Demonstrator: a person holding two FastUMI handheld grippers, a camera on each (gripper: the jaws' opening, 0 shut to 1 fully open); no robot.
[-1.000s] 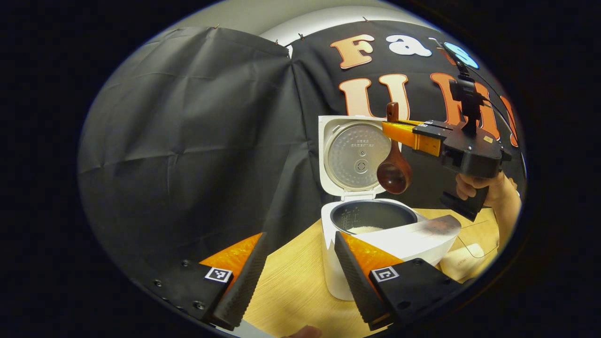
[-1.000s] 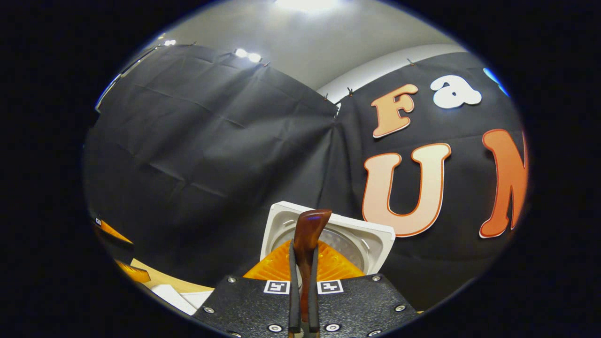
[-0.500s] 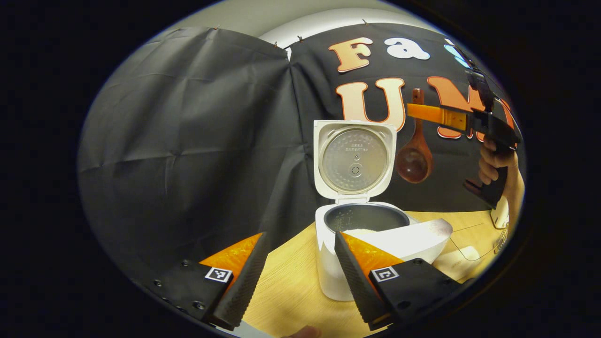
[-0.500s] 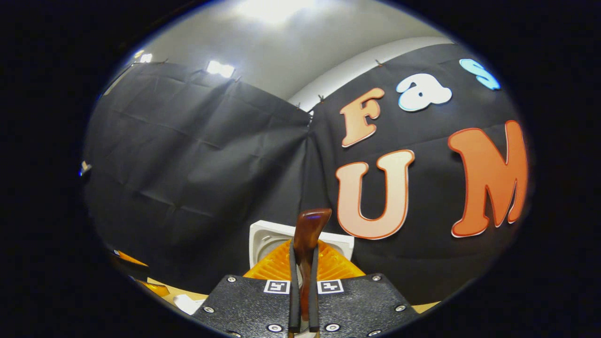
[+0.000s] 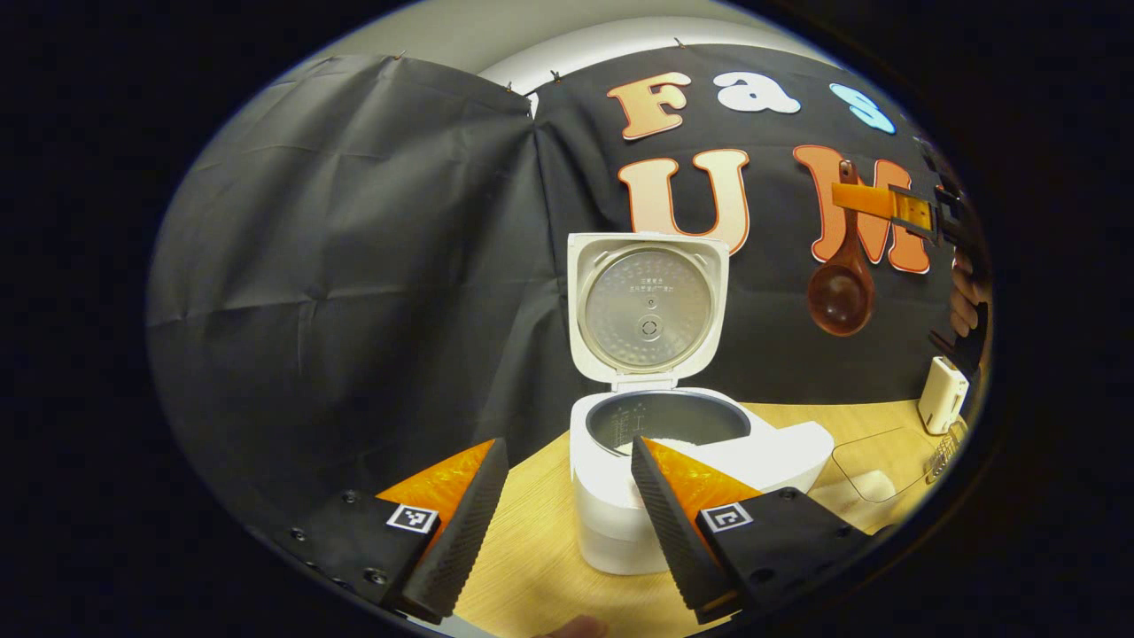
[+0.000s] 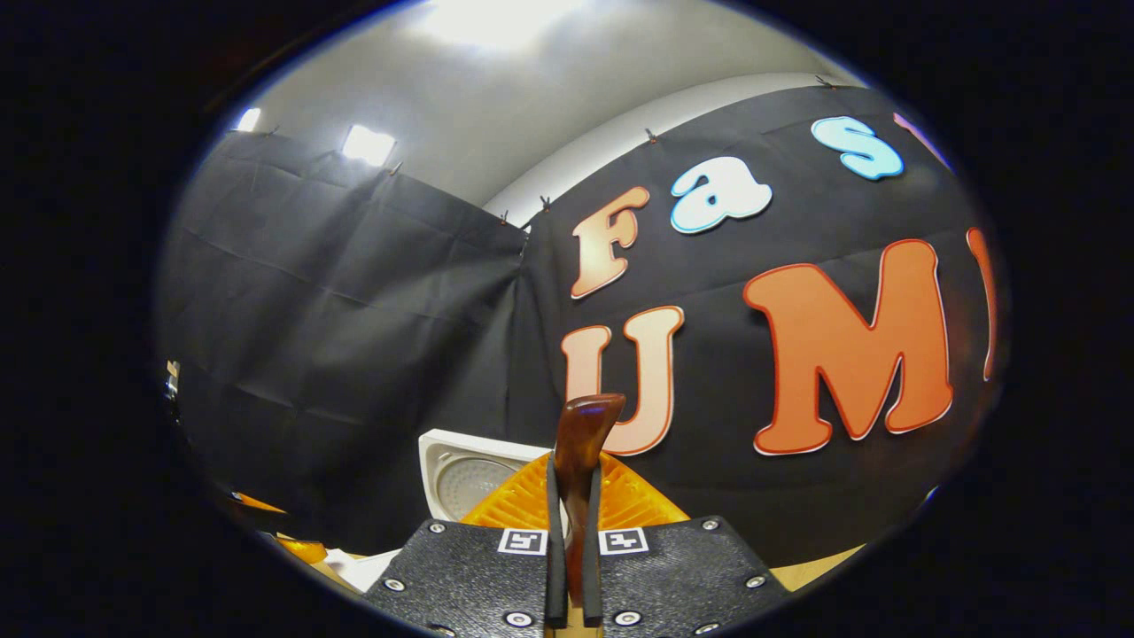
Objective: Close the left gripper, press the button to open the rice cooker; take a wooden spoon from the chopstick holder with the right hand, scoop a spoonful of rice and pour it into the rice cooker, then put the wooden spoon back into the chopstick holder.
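Fingers of your right gripper point(image 6: 568, 540) are pressed together on the handle of the wooden spoon point(image 5: 840, 292), which hangs bowl-down and, by the look of it, empty, high off to the right of the rice cooker point(image 5: 660, 443). Your left gripper point(image 5: 567, 514) holds its fingers spread wide apart with nothing between them, hovering low over the table point(image 5: 532, 567) in front of the cooker.

Judging by the lid point(image 5: 648, 306) standing upright and the white rice lying in the pot, the scoop and pour look done, so the step in hand is returning the spoon to the chopstick holder. I cannot say for sure which item that is; a small cream container point(image 5: 941, 394) stands at the far right of the table, below the spoon. Your next move calls for lowering the spoon upright into the holder before letting go.

A clear container point(image 5: 873, 461) sits on the table between cooker and cream container; keep the spoon above it.
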